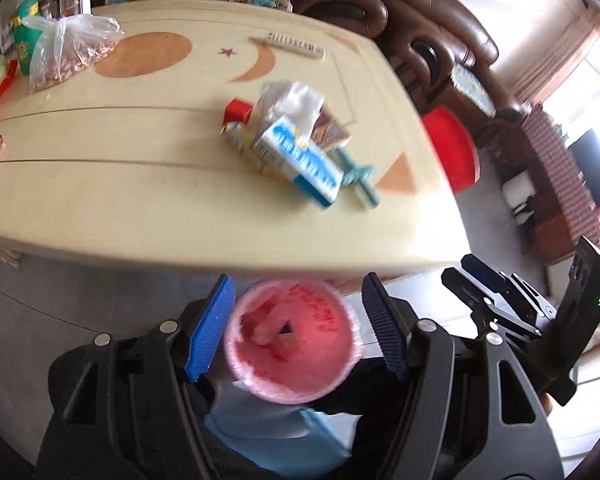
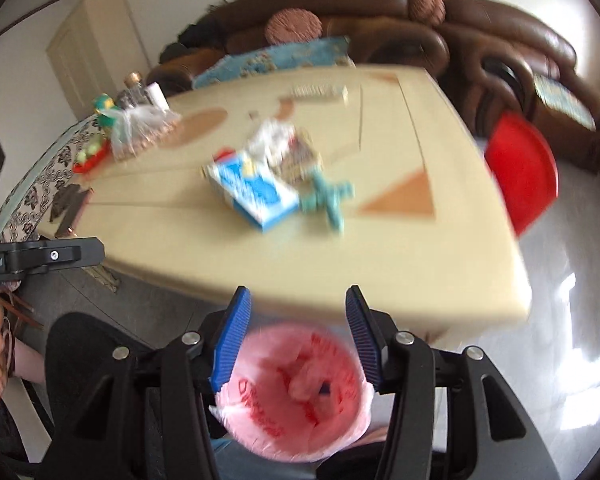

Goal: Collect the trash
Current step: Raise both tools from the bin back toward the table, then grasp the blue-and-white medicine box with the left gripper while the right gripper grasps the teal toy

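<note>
Down below the table's (image 1: 140, 208) near edge sits the pink-lined bin (image 1: 292, 340), with the left gripper (image 1: 296, 330) and right gripper (image 2: 296, 338) both spread wide and empty above it. Toward the table's right edge lies the trash pile: blue-and-white carton (image 1: 296, 160), crumpled wrappers (image 1: 292, 104), teal clip (image 1: 360, 178).

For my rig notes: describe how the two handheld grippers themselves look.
Both the left gripper and the right gripper are black frames with silver bolts and blue ribbed fingers. White lettering marks the left gripper's body in the right wrist view.
</note>
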Demonstrator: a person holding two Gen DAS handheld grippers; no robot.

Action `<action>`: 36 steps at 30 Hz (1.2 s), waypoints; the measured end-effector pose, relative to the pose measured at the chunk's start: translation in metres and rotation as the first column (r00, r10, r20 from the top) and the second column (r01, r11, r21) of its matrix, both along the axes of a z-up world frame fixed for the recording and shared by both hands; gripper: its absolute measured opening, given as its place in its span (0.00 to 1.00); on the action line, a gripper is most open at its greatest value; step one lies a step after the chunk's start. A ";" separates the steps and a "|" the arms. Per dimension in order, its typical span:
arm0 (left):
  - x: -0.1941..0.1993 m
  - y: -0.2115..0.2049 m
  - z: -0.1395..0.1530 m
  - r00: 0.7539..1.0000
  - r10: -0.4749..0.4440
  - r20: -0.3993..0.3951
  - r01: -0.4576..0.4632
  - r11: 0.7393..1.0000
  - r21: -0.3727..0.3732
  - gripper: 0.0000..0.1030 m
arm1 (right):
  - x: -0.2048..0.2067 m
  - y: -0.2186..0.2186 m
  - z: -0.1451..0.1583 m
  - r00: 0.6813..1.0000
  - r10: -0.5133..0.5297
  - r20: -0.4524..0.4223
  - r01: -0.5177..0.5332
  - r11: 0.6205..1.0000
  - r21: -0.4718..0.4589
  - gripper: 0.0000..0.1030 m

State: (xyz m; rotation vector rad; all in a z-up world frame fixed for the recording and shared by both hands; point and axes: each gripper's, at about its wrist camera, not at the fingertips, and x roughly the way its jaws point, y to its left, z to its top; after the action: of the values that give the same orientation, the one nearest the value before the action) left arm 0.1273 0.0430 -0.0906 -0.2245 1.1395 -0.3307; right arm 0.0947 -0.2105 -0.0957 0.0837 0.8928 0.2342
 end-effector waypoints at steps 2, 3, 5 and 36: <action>0.011 0.000 0.009 1.000 0.025 -0.019 -0.025 0.999 -0.021 0.63 | 0.013 -0.003 0.019 1.000 0.021 0.010 -0.021 1.000 0.002 0.48; 0.013 -0.003 0.013 1.000 0.029 -0.012 -0.030 0.999 -0.018 0.63 | 0.023 -0.004 0.030 0.999 0.040 0.011 -0.041 0.999 0.013 0.48; 0.020 -0.008 0.016 0.999 0.032 -0.011 -0.032 0.999 -0.016 0.63 | 0.038 -0.003 0.043 0.998 0.060 0.006 -0.060 0.998 0.032 0.48; 0.120 -0.031 -0.097 0.936 0.235 -0.263 -0.322 0.872 -0.369 0.63 | 0.231 0.016 -0.098 0.890 0.243 -0.386 -0.253 0.967 0.025 0.48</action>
State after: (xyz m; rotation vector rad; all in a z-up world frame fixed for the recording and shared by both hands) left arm 0.2470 0.0115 -0.1871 -0.8056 1.2182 -0.2871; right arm 0.3257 -0.1948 -0.1939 -0.0106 1.3037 0.4560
